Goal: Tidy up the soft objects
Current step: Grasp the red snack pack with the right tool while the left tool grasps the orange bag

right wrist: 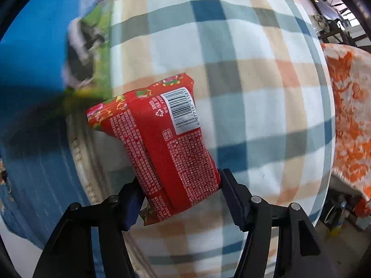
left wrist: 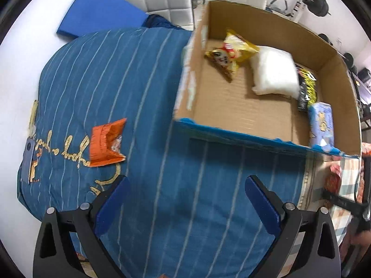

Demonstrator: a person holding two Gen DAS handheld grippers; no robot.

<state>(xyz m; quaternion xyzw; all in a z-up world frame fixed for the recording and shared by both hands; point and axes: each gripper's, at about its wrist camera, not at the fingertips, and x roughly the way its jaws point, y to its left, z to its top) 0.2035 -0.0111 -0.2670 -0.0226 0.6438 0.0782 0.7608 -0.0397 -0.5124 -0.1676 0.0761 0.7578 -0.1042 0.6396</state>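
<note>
Right gripper (right wrist: 179, 193): jaws clamped on a red packet (right wrist: 167, 148), barcode up, over a plaid cloth (right wrist: 255, 74). Left gripper (left wrist: 186, 199): jaws wide, empty, above a blue striped quilt (left wrist: 139, 81). Orange packet (left wrist: 107, 142) at 10 o'clock; cardboard box (left wrist: 255, 111) at 1 o'clock.

One cardboard box (left wrist: 324, 53) holds four soft things: one yellow snack bag (left wrist: 229, 54), one white pillow pack (left wrist: 274, 71), one black and yellow packet (left wrist: 306, 88) and one light blue tissue pack (left wrist: 321, 125). One orange packet (left wrist: 106, 142) lies on one blue striped quilt (left wrist: 139, 81). One red packet (right wrist: 167, 143) shows over one checked blanket (right wrist: 243, 58). Two grippers show, left (left wrist: 186, 205) and right (right wrist: 179, 199).
</note>
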